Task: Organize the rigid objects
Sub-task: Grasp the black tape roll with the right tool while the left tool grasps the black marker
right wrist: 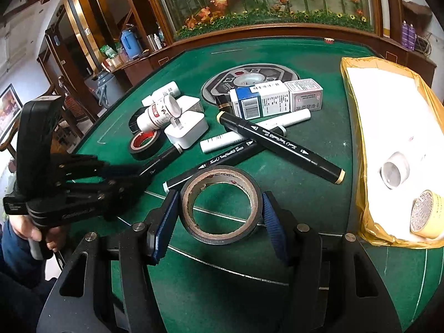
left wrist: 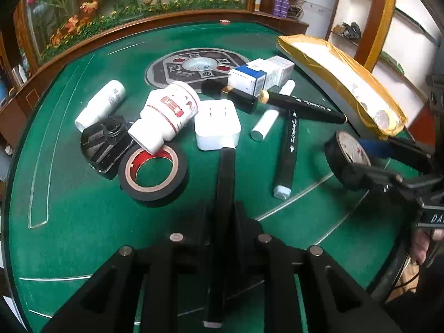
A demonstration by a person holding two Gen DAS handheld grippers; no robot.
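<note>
Left tool (left wrist: 219, 222): clamped on black marker (left wrist: 222, 222), marker lying lengthwise between fingers, tip toward white charger (left wrist: 216, 127). Right tool (right wrist: 219, 216): blue pads (right wrist: 163, 224) set either side of black tape roll (right wrist: 222, 202), pads at roll's outer wall; firm grip cannot be confirmed. Roll over green worktop (right wrist: 305, 194). Second tape roll (left wrist: 154, 173), white bottle (left wrist: 169, 113), boxes (right wrist: 260, 102) clustered mid-worktop. Yellow-edged tray (right wrist: 358, 144) on right holds small tape roll (right wrist: 426, 215).
</note>
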